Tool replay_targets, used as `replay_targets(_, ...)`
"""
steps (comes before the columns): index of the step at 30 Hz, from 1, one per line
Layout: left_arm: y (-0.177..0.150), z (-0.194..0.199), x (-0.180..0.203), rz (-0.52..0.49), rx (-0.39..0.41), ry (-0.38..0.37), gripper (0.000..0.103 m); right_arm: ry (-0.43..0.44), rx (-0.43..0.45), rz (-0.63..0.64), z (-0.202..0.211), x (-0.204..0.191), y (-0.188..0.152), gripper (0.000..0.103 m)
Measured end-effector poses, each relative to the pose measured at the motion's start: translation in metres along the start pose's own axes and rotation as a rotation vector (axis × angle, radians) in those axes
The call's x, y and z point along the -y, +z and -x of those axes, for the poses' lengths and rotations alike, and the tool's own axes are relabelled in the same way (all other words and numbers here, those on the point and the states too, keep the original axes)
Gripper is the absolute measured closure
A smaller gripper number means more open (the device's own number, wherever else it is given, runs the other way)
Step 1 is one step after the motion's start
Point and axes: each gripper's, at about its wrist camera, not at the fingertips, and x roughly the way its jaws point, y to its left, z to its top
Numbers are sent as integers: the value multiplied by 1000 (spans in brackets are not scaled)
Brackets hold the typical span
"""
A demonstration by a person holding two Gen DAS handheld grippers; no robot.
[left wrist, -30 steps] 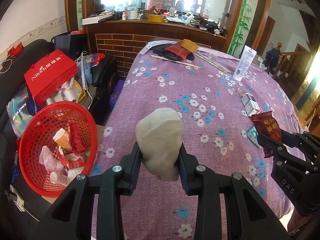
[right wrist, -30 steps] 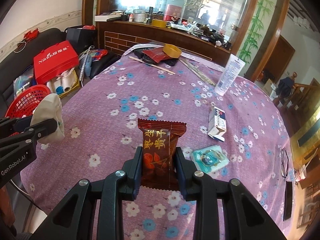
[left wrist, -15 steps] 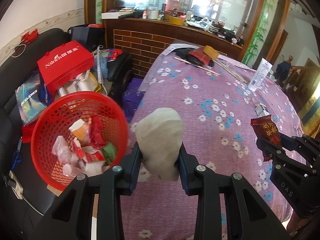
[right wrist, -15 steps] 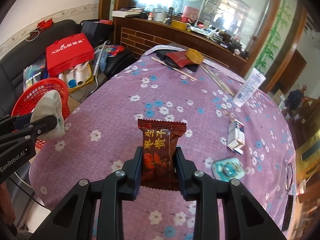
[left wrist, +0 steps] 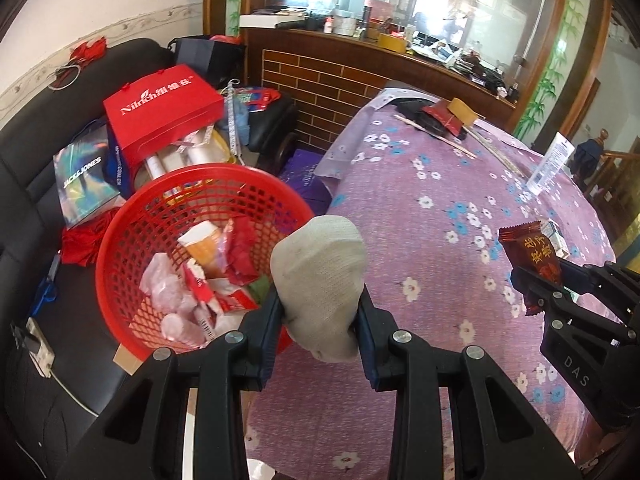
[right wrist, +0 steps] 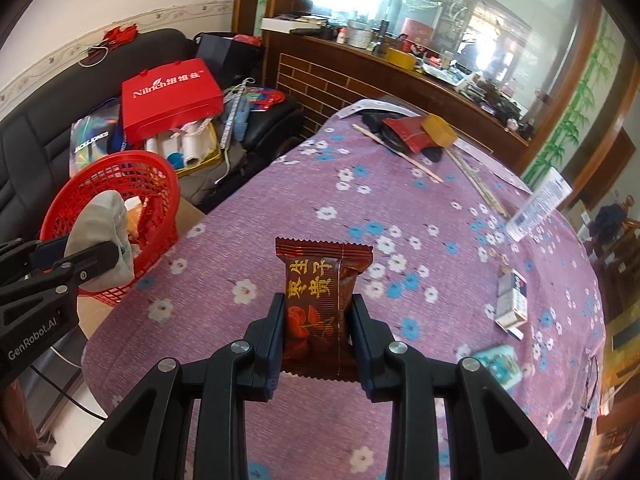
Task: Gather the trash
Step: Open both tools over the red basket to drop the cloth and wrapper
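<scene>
beside red basket (left wrist: 120, 240), clamped cloth wad (left wrist: 320, 280)

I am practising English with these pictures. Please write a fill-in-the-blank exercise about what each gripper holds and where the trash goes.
1. The left gripper is shut on a whitish ____.
2. The right gripper is shut on a dark red snack ____.
3. The trash basket beside the table is ____ in colour.

Missing words: sock; packet; red
</scene>
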Motion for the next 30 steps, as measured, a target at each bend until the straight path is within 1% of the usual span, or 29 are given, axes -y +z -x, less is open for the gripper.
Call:
replay_targets(2,0,0,-8,22,-2,2,70,25,-8,1,-3,-3,3,70)
replay_targets(6,0,1,-38,103,-8,15,70,105,-32,-4,-11,-9,11,70)
replay_targets(8,0,2,-52,136,-11,31,70,135,-36,-9,-12,-13,16,70)
replay_targets(12,-3,4,-75,188,-12,70,70,235,-54,-13,-17,-25,27,70)
replay_targets(15,-3,4,-83,204,-15,86,70,319,-85,-19,-25,-38,37,70)
replay_targets(18,-3,3,-88,218,-18,96,70,361,-92,11,-28,-55,44,70)
replay_targets(22,-3,2,-91,220,-19,103,70,394,-86,67,-29,-79,52,70)
replay_targets(27,1,3,-93,218,-10,101,70,462,-112,62,-37,-93,65,70)
replay_targets(30,5,4,-97,223,0,103,70,469,-118,67,-44,-98,73,70)
